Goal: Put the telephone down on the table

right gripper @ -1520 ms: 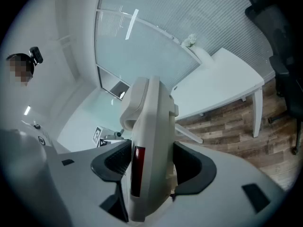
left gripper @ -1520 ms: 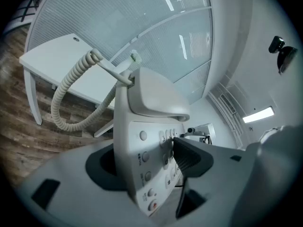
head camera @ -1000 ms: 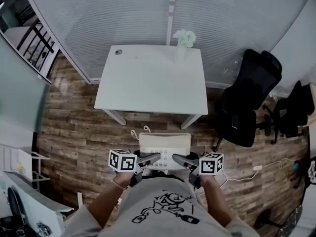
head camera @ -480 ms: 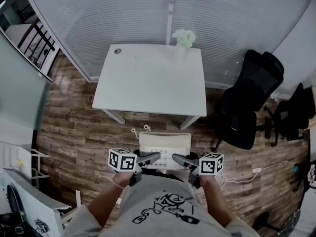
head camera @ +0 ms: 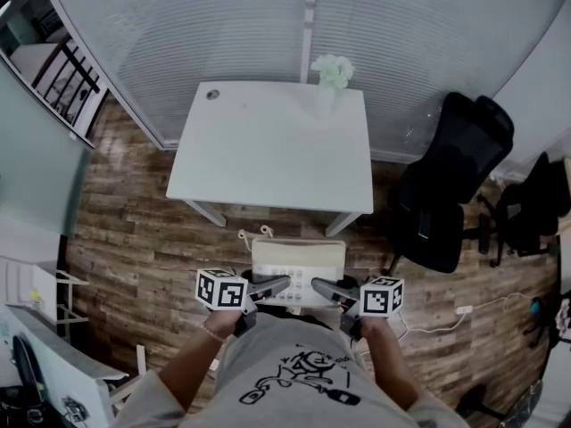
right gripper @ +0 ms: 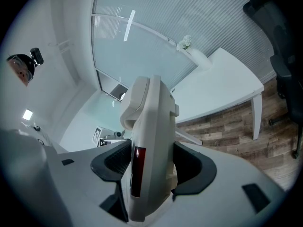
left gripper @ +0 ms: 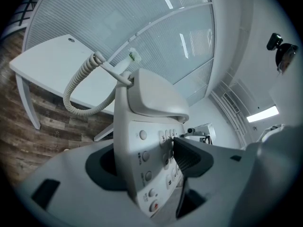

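A cream desk telephone [head camera: 297, 267] with a keypad and a coiled cord [left gripper: 78, 91] hangs in the air above the wood floor, short of the white table [head camera: 272, 141]. My left gripper [head camera: 268, 285] is shut on its left side, with the pads pressing on the button face of the telephone [left gripper: 147, 150]. My right gripper [head camera: 328, 287] is shut on the right side of the telephone [right gripper: 149, 145]. The handset [left gripper: 154, 98] rests in its cradle at the far end.
A white vase with pale flowers [head camera: 332, 71] stands at the table's far right edge. A black office chair [head camera: 451, 176] stands right of the table, a second one [head camera: 531, 199] further right. Cables [head camera: 446, 315] lie on the floor. Frosted glass wall behind the table.
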Demonstrator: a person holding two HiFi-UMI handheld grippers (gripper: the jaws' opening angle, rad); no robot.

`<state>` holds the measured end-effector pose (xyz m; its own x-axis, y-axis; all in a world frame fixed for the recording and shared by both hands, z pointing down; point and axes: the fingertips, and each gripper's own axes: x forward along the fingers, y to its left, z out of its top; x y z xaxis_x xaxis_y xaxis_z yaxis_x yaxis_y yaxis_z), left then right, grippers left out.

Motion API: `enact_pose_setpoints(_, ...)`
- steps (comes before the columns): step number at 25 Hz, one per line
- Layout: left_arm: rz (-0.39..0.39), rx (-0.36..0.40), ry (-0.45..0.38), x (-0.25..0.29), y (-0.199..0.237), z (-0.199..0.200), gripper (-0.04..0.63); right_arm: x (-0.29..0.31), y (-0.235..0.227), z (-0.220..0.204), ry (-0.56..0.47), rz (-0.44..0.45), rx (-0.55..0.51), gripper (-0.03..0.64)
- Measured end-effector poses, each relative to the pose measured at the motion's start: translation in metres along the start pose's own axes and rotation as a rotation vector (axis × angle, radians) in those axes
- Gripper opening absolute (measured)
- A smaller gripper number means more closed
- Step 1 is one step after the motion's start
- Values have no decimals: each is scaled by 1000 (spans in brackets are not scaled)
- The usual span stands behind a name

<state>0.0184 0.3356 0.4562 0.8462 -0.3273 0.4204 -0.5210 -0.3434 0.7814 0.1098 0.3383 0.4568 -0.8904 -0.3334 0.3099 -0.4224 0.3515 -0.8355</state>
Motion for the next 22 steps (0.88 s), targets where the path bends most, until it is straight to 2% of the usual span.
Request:
enact_pose_setpoints(12, 3, -22, 1, 5, 18, 29, 295, 20, -10, 28, 10, 1, 12, 290)
enact_pose_setpoints(22, -12, -20, 17, 12, 41, 75, 295, 47, -22, 69, -1, -10, 20, 290)
